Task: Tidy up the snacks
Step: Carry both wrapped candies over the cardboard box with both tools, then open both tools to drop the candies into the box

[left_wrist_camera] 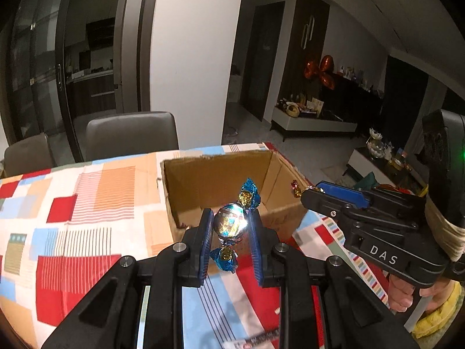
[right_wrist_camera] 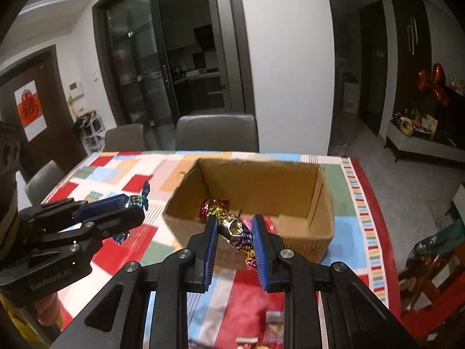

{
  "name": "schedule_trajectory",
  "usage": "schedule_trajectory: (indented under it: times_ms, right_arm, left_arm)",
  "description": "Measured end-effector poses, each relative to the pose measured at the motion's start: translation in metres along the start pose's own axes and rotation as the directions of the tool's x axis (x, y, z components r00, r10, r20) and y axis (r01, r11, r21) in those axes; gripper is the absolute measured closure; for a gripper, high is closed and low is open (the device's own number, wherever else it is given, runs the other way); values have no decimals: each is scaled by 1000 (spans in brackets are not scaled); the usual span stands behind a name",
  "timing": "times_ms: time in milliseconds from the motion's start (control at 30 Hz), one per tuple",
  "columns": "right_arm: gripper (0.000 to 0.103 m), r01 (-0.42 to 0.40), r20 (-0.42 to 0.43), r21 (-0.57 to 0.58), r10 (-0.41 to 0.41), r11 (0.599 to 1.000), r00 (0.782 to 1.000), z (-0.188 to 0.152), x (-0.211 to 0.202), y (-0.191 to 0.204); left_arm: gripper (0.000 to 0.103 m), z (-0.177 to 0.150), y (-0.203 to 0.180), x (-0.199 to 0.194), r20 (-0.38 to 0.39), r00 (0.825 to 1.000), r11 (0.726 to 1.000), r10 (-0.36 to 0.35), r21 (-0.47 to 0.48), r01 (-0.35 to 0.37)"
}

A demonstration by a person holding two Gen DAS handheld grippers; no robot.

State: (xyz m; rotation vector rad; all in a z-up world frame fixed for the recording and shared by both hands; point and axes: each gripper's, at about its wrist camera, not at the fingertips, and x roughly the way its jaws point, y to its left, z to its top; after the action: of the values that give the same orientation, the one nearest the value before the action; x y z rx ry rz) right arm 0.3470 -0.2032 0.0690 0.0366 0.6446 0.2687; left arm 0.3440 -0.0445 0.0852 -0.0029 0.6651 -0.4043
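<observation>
**Left wrist and right wrist: a sweet in each grip**

Left wrist view shows my left gripper (left_wrist_camera: 230, 234) with jaws clamped on a blue-wrapped candy (left_wrist_camera: 231, 224). My right gripper (right_wrist_camera: 234, 242) pinches a red-and-gold candy (right_wrist_camera: 236, 229) the same way. Both hang above the near edge of the open cardboard box (right_wrist_camera: 302, 232), which stands on the table (left_wrist_camera: 87, 203) with its patchwork cloth.

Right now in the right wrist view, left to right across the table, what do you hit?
Left gripper holding a blue-wrapped candy → right gripper closed on a red-and-gold wrapped candy → right wall of the cardboard box → striped edge of the tablecloth.
</observation>
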Motion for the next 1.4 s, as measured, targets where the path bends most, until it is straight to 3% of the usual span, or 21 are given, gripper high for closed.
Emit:
schedule_trajectory:
  times_ms: [633,733,833,1000,1400]
  right_arm:
    - [78,26,-25,8,-26,1000,999,22,57,-31]
    - [77,48,-25,19,-48,999,999,26,63,-34]
    - [48,75,-33,44,-74,996,997,25,66,-39]
    - [47,80,-17,41,-79,996,997,15,53,-38]
    - [47,61,11,53,-62,997,998,-17,5,-25]
  left_arm:
    - [78,32,16,69,-35,999,1000,3,13,-3]
    - [68,37,20,78,-38,999,1000,27,8,-26]
    - [56,36,18,76,-29,998,999,46,7,-46]
    - [53,25,13,62,-10,998,997,69,41,-68]
    - [49,-1,-14,9,44,999,995,31,95,-35]
